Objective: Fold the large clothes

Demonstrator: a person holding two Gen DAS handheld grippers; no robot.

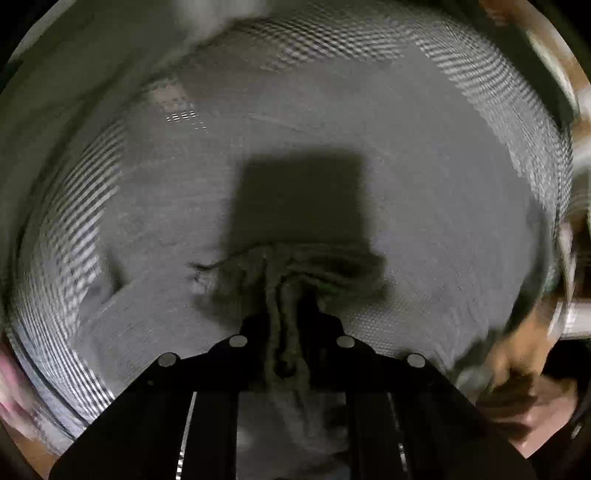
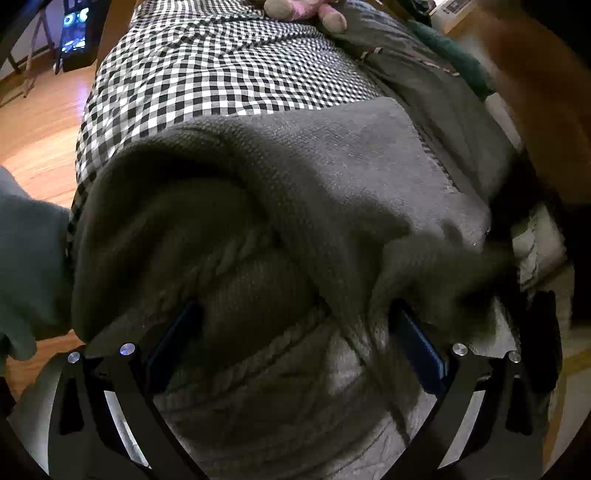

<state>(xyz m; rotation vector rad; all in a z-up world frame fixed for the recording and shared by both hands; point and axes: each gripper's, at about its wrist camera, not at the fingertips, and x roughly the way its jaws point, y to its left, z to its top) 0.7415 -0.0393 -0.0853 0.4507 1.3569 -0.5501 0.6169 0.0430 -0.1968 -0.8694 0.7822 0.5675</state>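
Note:
A large grey knitted garment (image 2: 332, 177) lies on a bed with a black-and-white checked cover (image 2: 221, 74). In the left wrist view the same grey garment (image 1: 406, 221) fills the frame, blurred by motion. My left gripper (image 1: 286, 314) is shut on a bunched fold of the garment, which runs back between its black fingers. My right gripper (image 2: 295, 317) is open, its blue-padded fingers (image 2: 417, 339) spread wide with a thick roll of the garment's cable-knit cloth between them.
The checked cover shows around the garment in the left wrist view (image 1: 498, 92). A pink stuffed toy (image 2: 306, 11) and a dark green blanket (image 2: 424, 85) lie at the bed's far end. Wooden floor (image 2: 40, 122) lies left of the bed.

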